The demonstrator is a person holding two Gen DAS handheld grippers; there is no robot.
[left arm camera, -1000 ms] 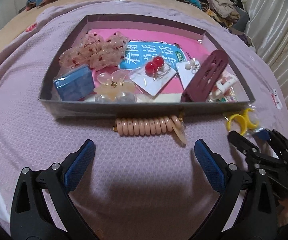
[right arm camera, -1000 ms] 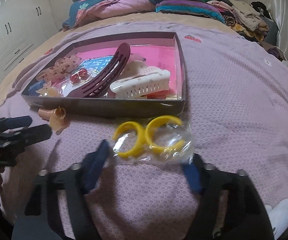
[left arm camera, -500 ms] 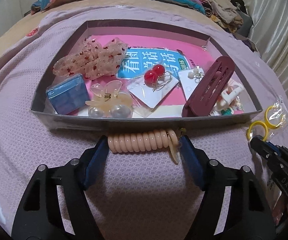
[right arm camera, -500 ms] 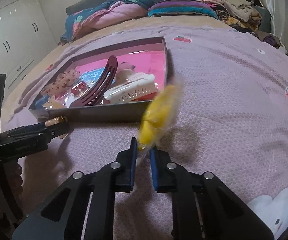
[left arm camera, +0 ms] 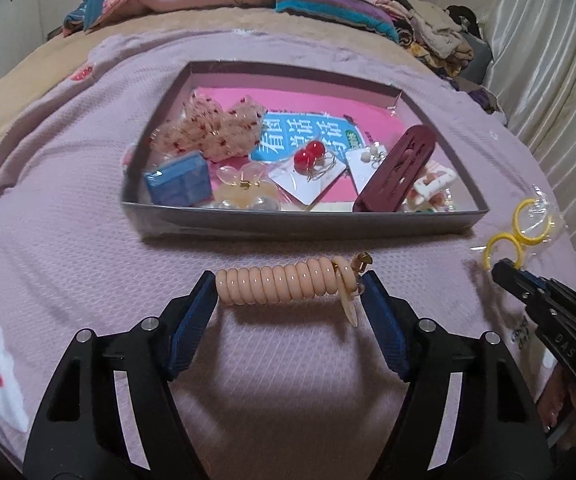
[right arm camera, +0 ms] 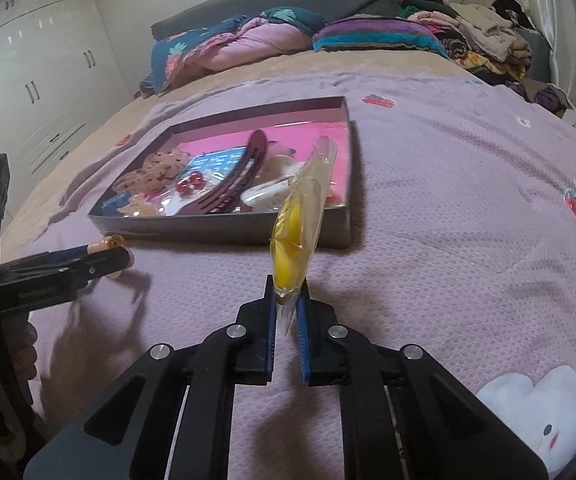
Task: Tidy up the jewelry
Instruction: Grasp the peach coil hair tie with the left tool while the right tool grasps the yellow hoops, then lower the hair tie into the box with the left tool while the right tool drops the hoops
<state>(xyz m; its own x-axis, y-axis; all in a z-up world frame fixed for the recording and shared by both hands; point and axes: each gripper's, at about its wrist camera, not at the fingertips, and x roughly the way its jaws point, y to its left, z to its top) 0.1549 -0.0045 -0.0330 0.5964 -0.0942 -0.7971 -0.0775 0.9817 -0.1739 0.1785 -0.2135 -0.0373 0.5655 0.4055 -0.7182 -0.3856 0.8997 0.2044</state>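
Both hand-held grippers squeezed shut and lifted — left [left arm camera: 289, 294] hugs the peach coil [left arm camera: 284, 285], right [right arm camera: 286, 294] pinches the yellow-ring bag [right arm camera: 299, 220], flat only from left view.

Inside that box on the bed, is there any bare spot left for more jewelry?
Yes. The box's pink floor is bare along its far wall and far right corner, beyond the blue printed card. The near half is crowded: blue case, red earrings, maroon clip. The bedspread right of the box is bare.
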